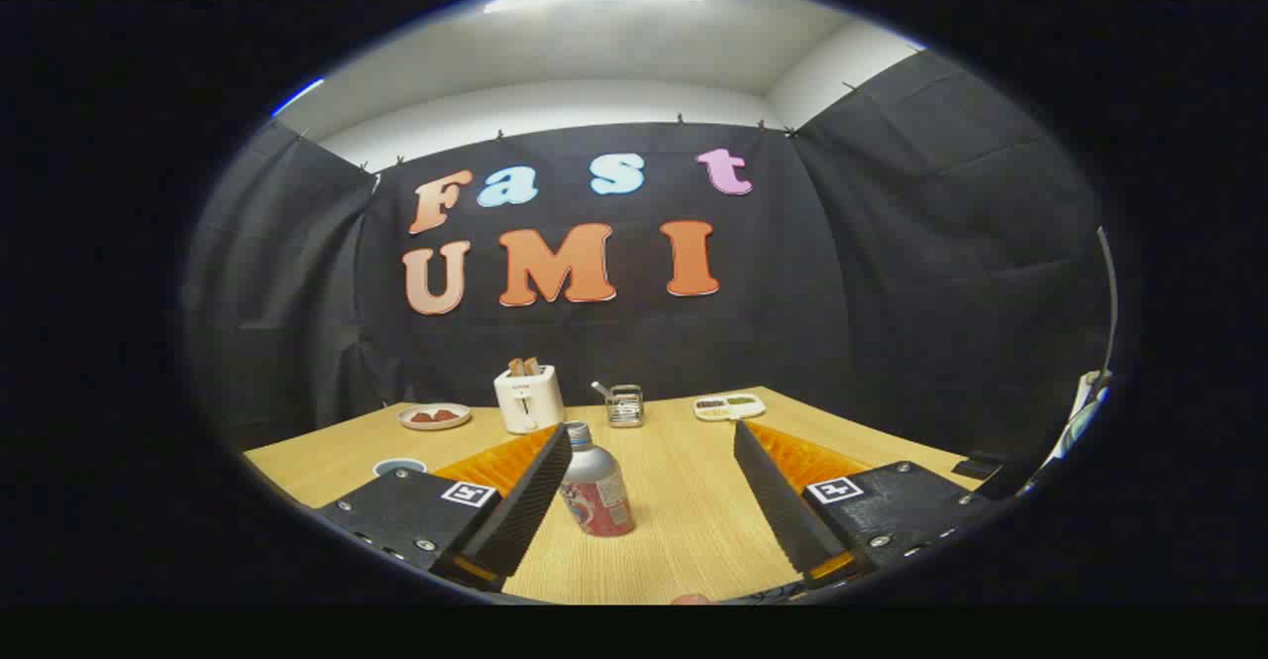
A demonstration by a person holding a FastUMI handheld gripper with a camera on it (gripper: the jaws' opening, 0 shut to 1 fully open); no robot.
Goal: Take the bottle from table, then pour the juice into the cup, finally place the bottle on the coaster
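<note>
- Fingers [540, 486] of gripper [649, 500] spread wide, gripping nothing.
- Bottle [594, 486] upright on table [693, 530], between them, hard by the left finger; contact unclear.
- Judged: bottle not yet taken; pour and coaster placement remain.
- Beyond: toaster [528, 397], plate [434, 416], tray [729, 406].

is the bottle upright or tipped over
Upright: the bottle stands on its base on the table, cap on top, between the open gripper jaws, untouched.

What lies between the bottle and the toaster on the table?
Bare wooden table separates the bottle from the toaster, seen in the gripper view. The open gripper flanks the bottle.
</note>
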